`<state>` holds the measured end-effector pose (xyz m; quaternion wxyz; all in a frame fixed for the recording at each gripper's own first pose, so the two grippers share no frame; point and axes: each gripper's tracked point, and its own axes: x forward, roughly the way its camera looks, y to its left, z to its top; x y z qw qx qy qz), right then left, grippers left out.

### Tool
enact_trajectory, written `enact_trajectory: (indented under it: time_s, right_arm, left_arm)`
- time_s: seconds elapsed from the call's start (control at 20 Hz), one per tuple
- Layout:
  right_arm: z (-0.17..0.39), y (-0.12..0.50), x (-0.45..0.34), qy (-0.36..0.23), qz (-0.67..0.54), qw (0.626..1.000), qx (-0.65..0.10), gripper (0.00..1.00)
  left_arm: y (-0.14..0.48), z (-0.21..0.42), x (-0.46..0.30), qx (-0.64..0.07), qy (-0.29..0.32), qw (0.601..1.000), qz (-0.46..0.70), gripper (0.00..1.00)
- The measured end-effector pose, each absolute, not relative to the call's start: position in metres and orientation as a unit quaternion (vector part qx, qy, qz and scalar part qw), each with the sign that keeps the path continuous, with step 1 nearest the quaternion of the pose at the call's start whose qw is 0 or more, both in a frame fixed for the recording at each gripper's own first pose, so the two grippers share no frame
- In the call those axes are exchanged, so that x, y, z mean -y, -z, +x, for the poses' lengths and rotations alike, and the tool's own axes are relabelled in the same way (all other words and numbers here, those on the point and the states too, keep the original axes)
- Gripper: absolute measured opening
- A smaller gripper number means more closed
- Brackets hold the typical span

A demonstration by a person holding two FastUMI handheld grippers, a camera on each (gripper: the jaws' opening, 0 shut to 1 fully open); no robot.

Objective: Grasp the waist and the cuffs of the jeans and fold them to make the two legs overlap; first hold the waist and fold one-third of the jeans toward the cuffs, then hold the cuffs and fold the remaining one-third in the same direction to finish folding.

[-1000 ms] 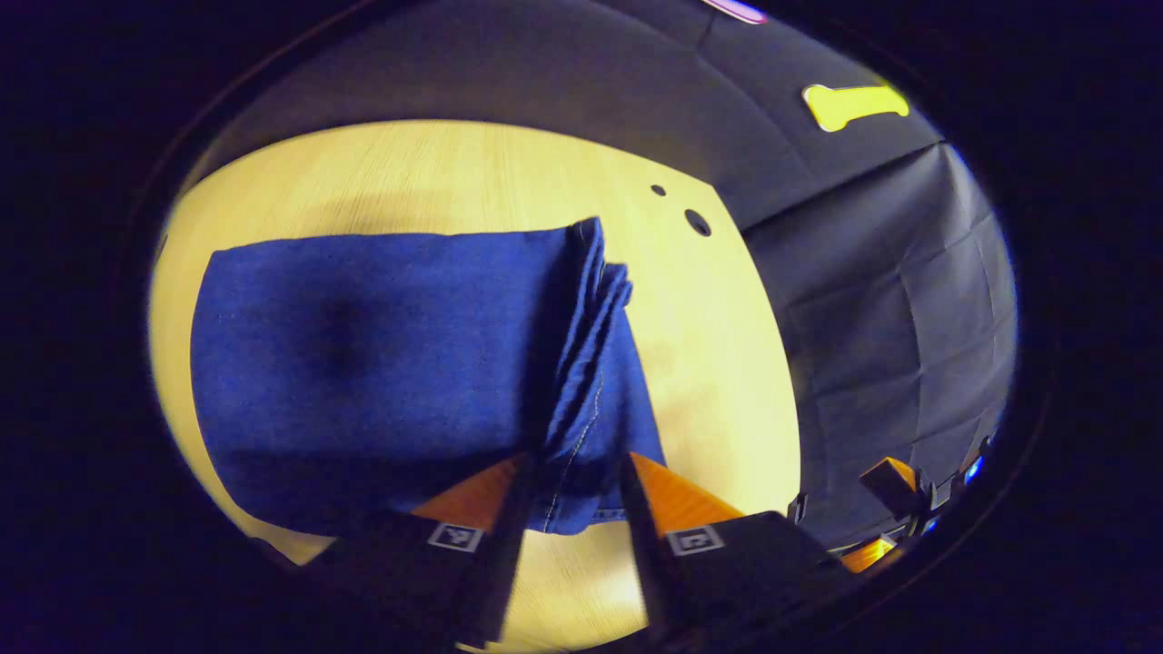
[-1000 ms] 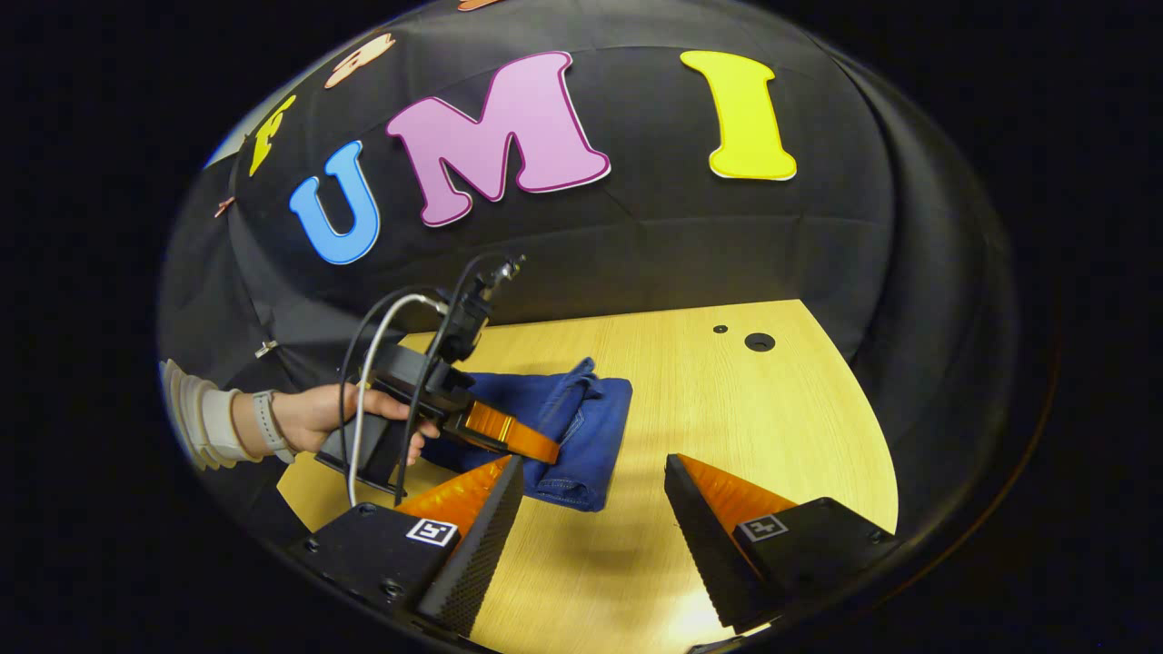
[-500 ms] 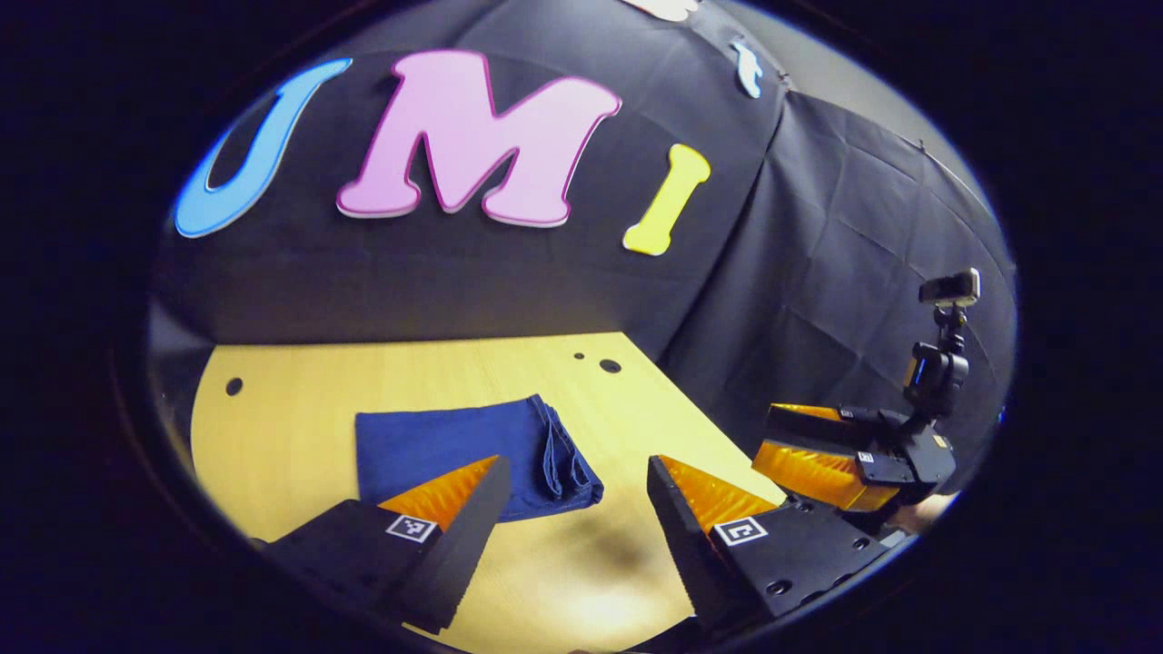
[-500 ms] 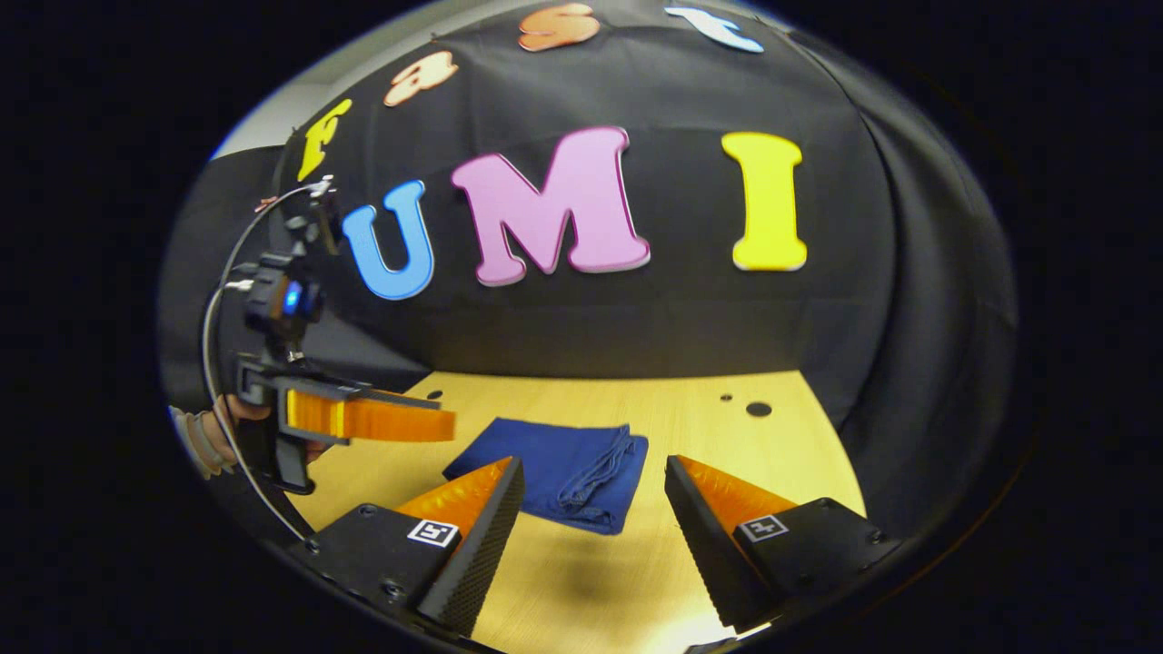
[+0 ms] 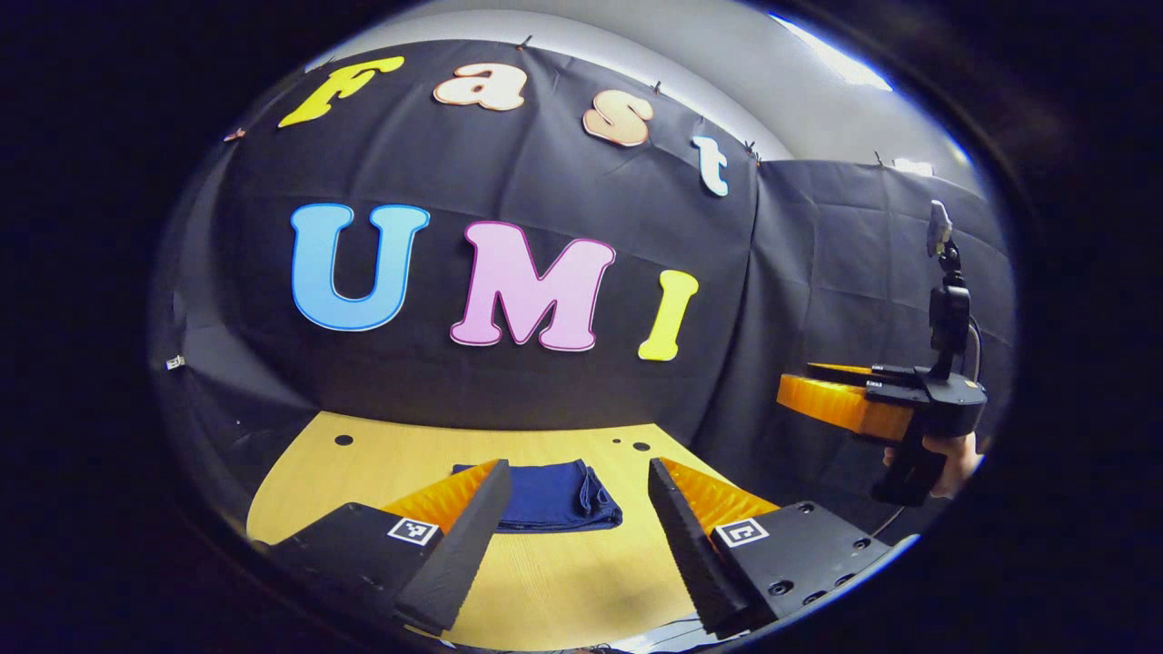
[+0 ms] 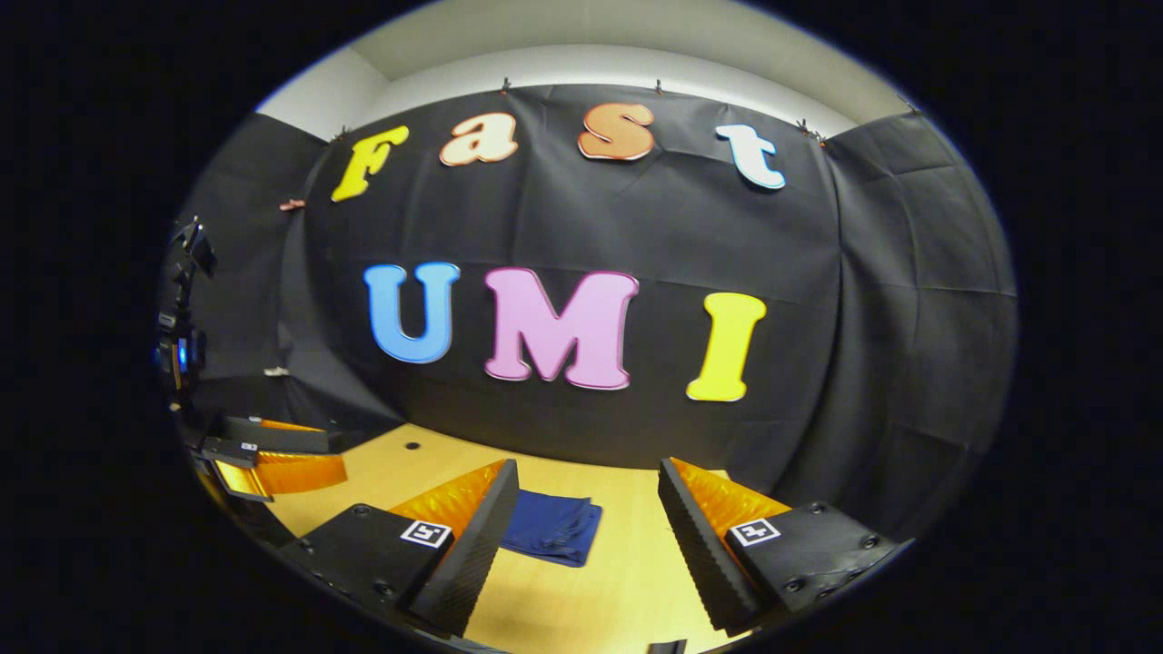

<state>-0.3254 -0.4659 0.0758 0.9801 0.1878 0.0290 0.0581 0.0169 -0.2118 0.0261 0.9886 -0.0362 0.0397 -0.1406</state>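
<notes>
Both our left gripper [image 5: 572,518] and right gripper [image 6: 581,522] hang wide apart holding nothing, so we leave the folded jeans [image 5: 554,495] flat on the table [image 5: 382,454].

Dim, sharp, heavy fisheye warp

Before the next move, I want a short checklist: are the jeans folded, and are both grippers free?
1. Jeans folded into a compact stack: ok.
2. Jeans lie flat on the table: ok.
3. Left gripper open, holding nothing: ok.
4. Right gripper open, holding nothing: ok.
5. Both grippers apart from the jeans: ok.
6. Edges of the layers aligned neatly: cannot tell, too small.
</notes>
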Motion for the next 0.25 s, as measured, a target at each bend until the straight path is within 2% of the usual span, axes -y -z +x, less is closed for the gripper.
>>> enact_trajectory:
  time_s: [0.25]
  right_arm:
    - [-0.350,-0.094,0.467,-0.045,0.164,0.985,-0.002,0.94]
  left_arm:
    - [-0.055,-0.007,0.196,-0.003,0.097,0.995,-0.019,0.95]
